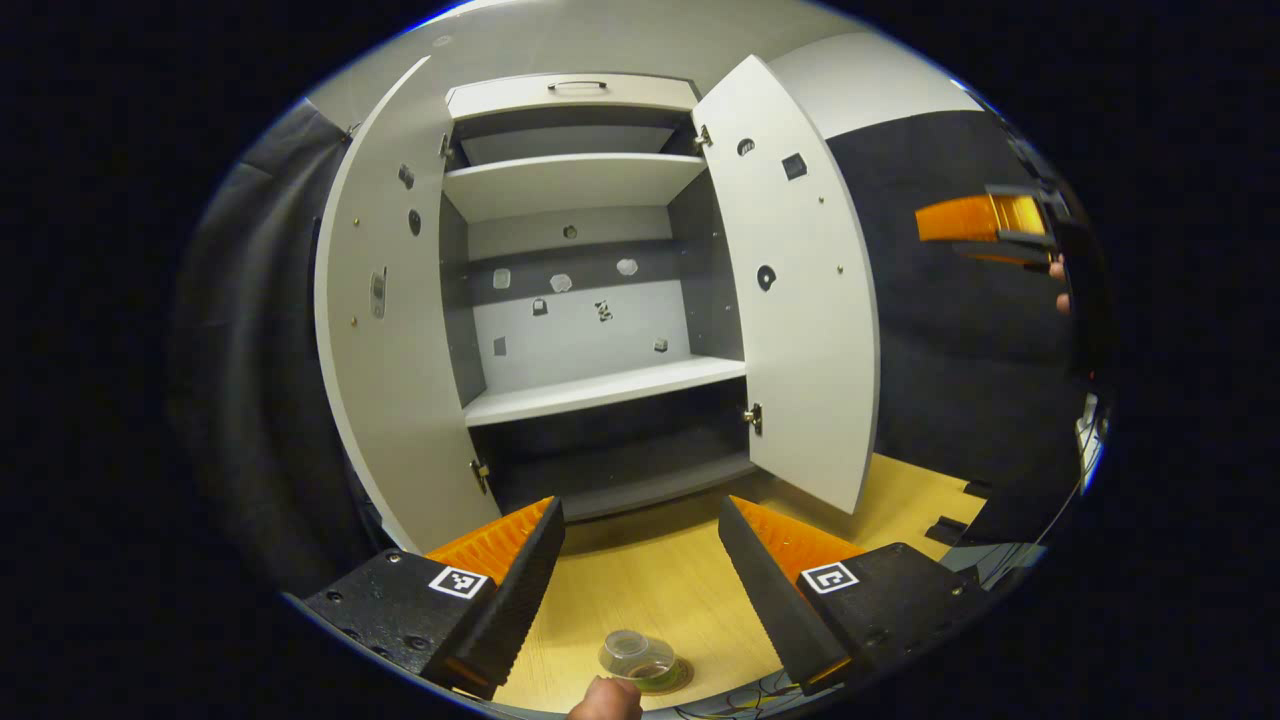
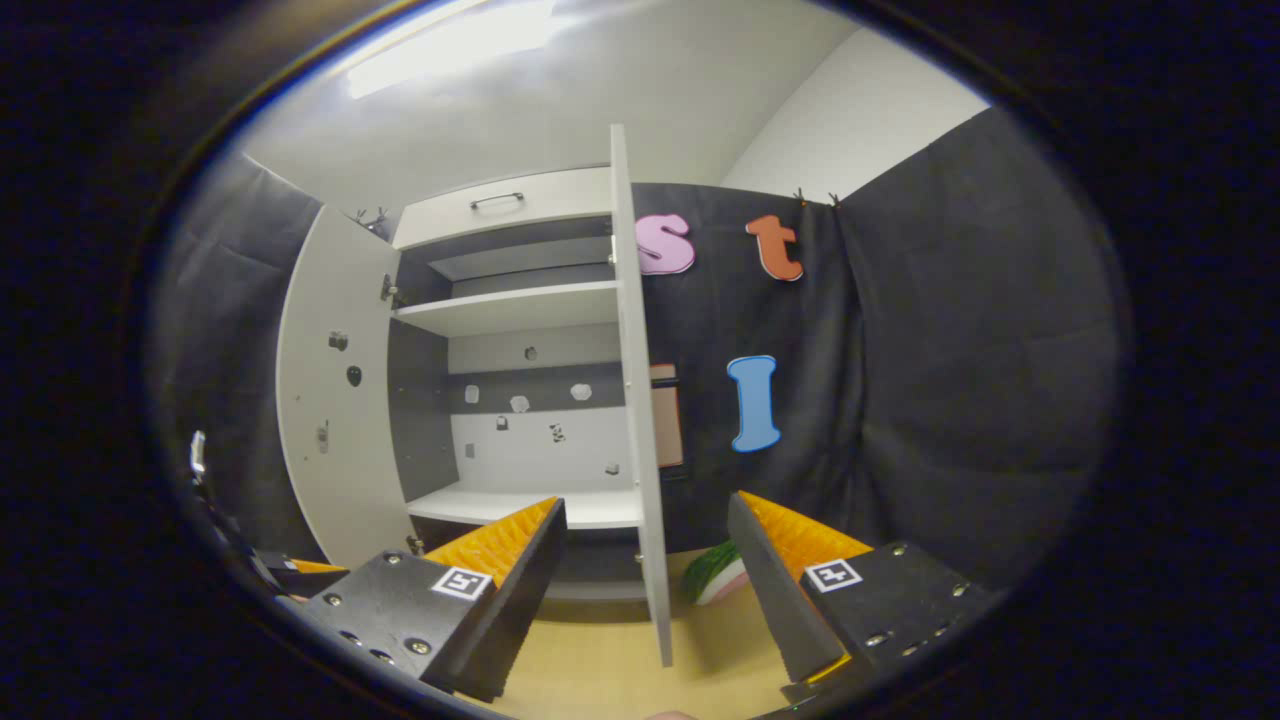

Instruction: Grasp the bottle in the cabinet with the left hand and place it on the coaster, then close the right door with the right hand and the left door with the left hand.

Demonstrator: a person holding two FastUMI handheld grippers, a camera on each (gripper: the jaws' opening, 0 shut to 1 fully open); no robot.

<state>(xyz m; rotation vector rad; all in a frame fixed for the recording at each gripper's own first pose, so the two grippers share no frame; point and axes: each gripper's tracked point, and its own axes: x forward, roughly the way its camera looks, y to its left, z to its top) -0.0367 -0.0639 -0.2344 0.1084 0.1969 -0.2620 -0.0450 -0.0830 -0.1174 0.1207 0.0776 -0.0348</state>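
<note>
While held back from the cabinet (image 1: 590,300) in the left gripper view, left gripper (image 1: 640,590) with fingers spread wide apart, nothing between them. Below the fingers, near the bottom edge, bottle (image 1: 637,657) standing on the coaster (image 1: 672,682), seen from above, on the wooden table (image 1: 640,580); a fingertip (image 1: 605,700) just at its near side. Both doors swung open: left door (image 1: 385,330) and right door (image 1: 800,300). Shelves bare, a few small fittings on the back panel. Far off at the right edge, right gripper (image 1: 985,225) held up against the dark cloth wall, a hand (image 1: 1058,285) partly seen behind it.

Where the right gripper view looks on, right gripper (image 2: 645,590) also spread apart and gripping nothing. Right door (image 2: 640,420) seen edge-on, standing between the two fingers but farther off, apart from them. Left door (image 2: 330,410) open at the left. Beside the right finger, low on the table (image 2: 600,680), a green and pink object (image 2: 715,575), too hidden to tell what.
</note>
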